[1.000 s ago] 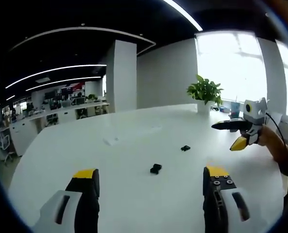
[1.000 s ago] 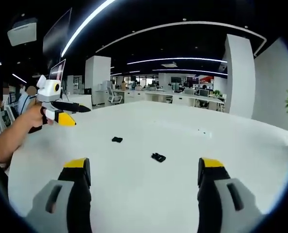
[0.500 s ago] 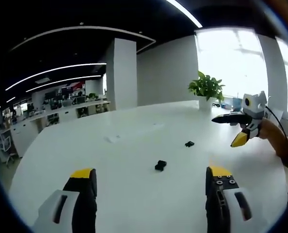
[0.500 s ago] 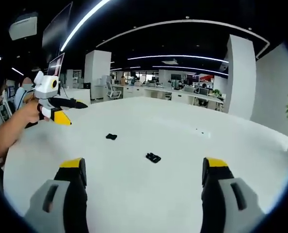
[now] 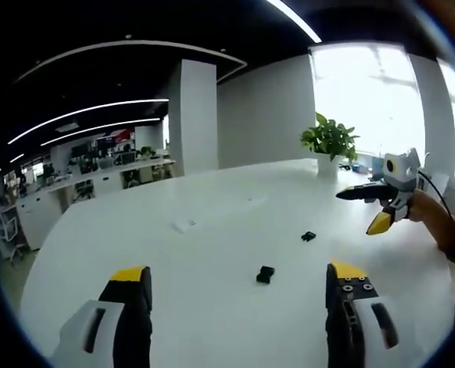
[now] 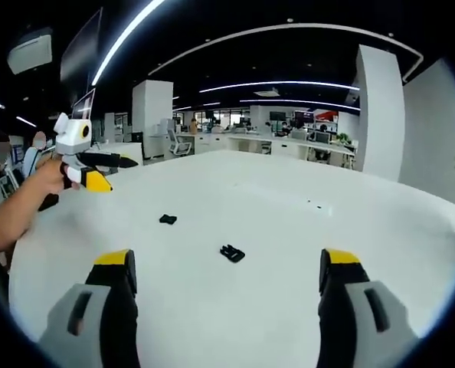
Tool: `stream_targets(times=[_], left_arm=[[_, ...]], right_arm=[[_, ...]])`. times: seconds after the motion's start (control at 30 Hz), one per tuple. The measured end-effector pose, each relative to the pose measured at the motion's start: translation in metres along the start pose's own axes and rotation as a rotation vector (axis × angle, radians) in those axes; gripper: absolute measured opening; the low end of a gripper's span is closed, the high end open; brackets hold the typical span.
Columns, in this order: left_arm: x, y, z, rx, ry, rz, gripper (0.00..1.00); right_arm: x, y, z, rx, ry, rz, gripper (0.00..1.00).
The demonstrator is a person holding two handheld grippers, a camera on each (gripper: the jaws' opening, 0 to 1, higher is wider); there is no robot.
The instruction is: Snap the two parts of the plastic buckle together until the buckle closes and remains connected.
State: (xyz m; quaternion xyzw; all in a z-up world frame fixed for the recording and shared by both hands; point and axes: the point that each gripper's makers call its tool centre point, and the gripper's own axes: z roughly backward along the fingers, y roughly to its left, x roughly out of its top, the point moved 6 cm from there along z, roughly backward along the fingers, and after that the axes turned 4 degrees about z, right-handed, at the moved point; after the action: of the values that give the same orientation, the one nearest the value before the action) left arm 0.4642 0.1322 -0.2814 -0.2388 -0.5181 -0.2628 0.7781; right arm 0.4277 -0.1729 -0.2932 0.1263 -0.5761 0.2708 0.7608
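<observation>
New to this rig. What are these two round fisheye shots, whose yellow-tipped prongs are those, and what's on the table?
No robot arm here: a person holds one handheld gripper in each hand, with a camera on each looking along its jaws. In the left gripper view, the left gripper stands open and empty; the right gripper appears at the right, hand-held. The right gripper view mirrors this: right gripper open, left gripper at the left. On the white table lie two separate black buckle parts, apart and untouched.

Both buckle parts [image 5: 266,274] [image 5: 308,236] (small dark blobs) are too tiny to tell apart.
</observation>
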Motion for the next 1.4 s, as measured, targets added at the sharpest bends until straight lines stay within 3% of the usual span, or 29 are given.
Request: stream_targets(times=[0.13, 0.3, 0.47, 0.7, 0.9, 1.03, 1.23, 1.4], left_arm=[[-0.001, 0.004, -0.01, -0.007, 0.036, -0.009, 0.96], [0.003, 0.003, -0.011, -0.019, 0.029, -0.014, 0.96], [0.005, 0.016, -0.024, -0.009, 0.038, 0.008, 0.95], [-0.002, 0.014, -0.033, -0.01, 0.068, -0.02, 0.94], [-0.012, 0.007, -0.039, -0.045, 0.079, 0.001, 0.93], [-0.019, 0.008, -0.04, -0.032, 0.1, -0.014, 0.93], [-0.011, 0.017, -0.045, -0.013, 0.067, 0.001, 0.91], [-0.006, 0.017, -0.05, -0.003, 0.07, -0.053, 0.92]], right_arm=[[0.005, -0.005, -0.007, 0.009, 0.017, 0.01, 1.0], [0.02, -0.019, -0.021, 0.018, 0.003, 0.022, 1.0], [0.027, -0.035, -0.04, 0.011, 0.01, 0.057, 1.0], [0.017, -0.032, -0.03, 0.011, -0.004, 0.041, 1.0], [0.001, -0.03, -0.031, 0.025, 0.009, 0.007, 1.0], [0.003, -0.031, -0.03, 0.023, 0.001, 0.008, 1.0], [0.007, -0.034, -0.037, 0.019, 0.001, 0.032, 0.99], [0.01, -0.033, -0.043, 0.021, 0.003, 0.052, 0.97]])
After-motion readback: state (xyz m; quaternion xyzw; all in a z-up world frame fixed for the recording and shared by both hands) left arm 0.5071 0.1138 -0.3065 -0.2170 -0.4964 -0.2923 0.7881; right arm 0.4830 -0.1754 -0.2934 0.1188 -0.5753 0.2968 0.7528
